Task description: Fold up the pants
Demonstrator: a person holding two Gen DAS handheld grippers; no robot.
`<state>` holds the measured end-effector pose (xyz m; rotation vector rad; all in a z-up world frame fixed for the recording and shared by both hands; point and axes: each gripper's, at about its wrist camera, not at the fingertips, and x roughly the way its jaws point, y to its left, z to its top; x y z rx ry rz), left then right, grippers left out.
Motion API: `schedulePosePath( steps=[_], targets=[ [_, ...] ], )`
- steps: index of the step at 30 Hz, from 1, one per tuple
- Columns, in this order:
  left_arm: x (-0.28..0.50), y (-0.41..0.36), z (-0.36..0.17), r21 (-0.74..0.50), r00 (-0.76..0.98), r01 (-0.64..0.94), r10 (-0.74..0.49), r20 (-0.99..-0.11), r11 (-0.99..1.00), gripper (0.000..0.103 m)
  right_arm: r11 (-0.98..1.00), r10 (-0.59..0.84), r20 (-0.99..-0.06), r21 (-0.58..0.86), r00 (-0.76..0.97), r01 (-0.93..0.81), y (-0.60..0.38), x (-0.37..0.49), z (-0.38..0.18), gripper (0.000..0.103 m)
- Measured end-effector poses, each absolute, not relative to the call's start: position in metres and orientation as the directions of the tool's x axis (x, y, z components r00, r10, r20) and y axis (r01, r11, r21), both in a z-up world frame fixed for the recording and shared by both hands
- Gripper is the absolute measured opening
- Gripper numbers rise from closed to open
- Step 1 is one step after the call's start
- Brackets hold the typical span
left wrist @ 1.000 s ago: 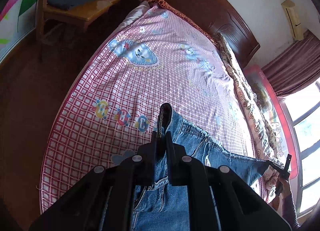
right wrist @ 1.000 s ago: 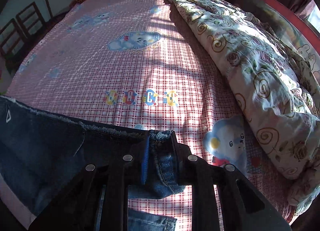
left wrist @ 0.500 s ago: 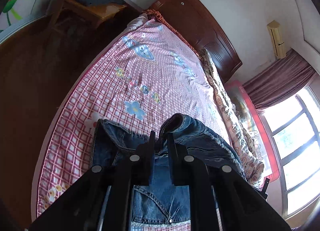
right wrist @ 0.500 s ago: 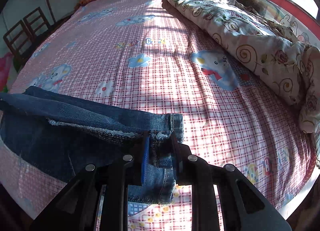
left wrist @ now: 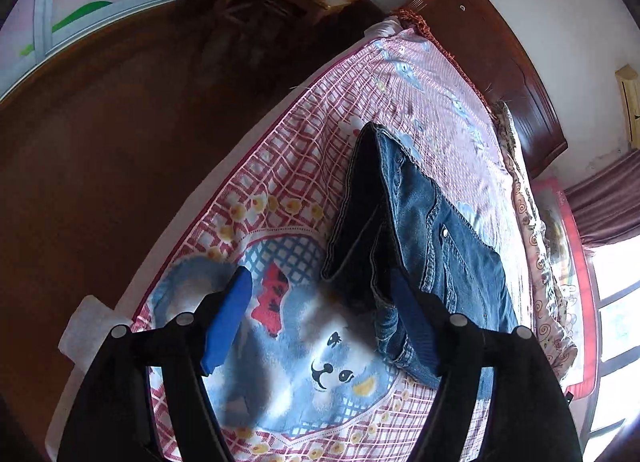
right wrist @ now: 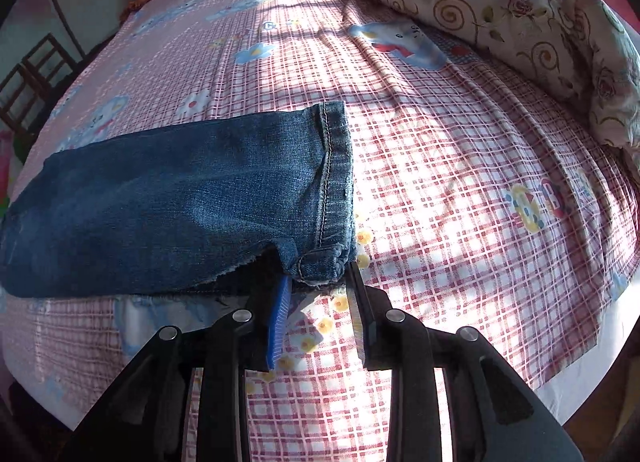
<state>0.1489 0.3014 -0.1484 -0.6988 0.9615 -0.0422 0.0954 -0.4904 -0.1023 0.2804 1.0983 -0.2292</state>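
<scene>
The folded pants (right wrist: pixel 176 197) lie on the bed (right wrist: pixel 460 189) near its foot edge. Both hand-held grippers, left (left wrist: pixel 320 318) and right (right wrist: pixel 316 302), gape empty; the right could snag the hem (right wrist: pixel 332 185) and undo the fold.

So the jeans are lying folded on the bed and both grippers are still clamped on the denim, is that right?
Not quite. The jeans do lie folded on the bed, but both grippers are open: the left gripper in the left wrist view, the right gripper in the right wrist view. Neither clamps denim.

Quilt (right wrist: pixel 500 9) blocks far side; sheet (right wrist: pixel 460 189) open.
</scene>
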Motion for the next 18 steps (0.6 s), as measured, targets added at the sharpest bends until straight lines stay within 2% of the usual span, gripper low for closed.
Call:
schedulePosePath(
  steps=[1,2,3,5,8,12,13,14,16,18],
  targets=[
    [0.147,0.297,-0.145,-0.576,0.600,-0.246,-0.344,-0.722,0.779,0.075,0.918,-0.004,-0.893,0.175,0.451,0.355,-0.497,0.090,-0.103,0.026],
    [0.147,0.292,-0.143,-0.593,0.601,-0.222,-0.370,-0.708,0.774,0.083,0.890,0.050,-0.884,0.250,0.464,0.381,-0.505,0.085,-0.105,0.026],
    [0.149,0.285,-0.143,-0.597,0.587,-0.207,-0.390,-0.710,0.775,0.086,0.858,0.076,-0.880,0.297,0.468,0.419,-0.511,0.081,-0.109,0.026],
    [0.153,0.272,-0.142,-0.580,0.566,-0.181,-0.398,-0.722,0.795,0.086,0.779,0.118,-0.859,0.391,0.498,0.490,-0.525,0.071,-0.114,0.026],
    [0.158,0.262,-0.141,-0.572,0.553,-0.163,-0.405,-0.728,0.804,0.086,0.587,0.246,-0.753,0.617,0.610,0.525,-0.542,0.059,-0.121,0.026],
    [0.165,0.265,-0.147,-0.578,0.542,-0.187,-0.407,-0.735,0.794,0.086,0.423,0.327,-0.664,0.739,0.673,0.524,-0.543,0.062,-0.128,0.027],
    [0.164,0.266,-0.147,-0.576,0.541,-0.191,-0.404,-0.737,0.795,0.086,0.388,0.335,-0.646,0.758,0.686,0.524,-0.544,0.062,-0.129,0.034],
    [0.165,0.265,-0.145,-0.569,0.538,-0.196,-0.397,-0.743,0.799,0.086,0.380,0.313,-0.668,0.739,0.675,0.556,-0.544,0.061,-0.128,0.035],
    [0.163,0.265,-0.139,-0.555,0.551,-0.166,-0.390,-0.737,0.815,0.086,0.562,0.165,-0.775,0.582,0.610,0.588,-0.532,0.065,-0.101,0.035],
    [0.163,0.265,-0.130,-0.500,0.560,-0.155,-0.341,-0.755,0.852,0.086,0.708,0.086,-0.790,0.477,0.607,0.520,-0.507,0.080,-0.070,0.035]
  ],
)
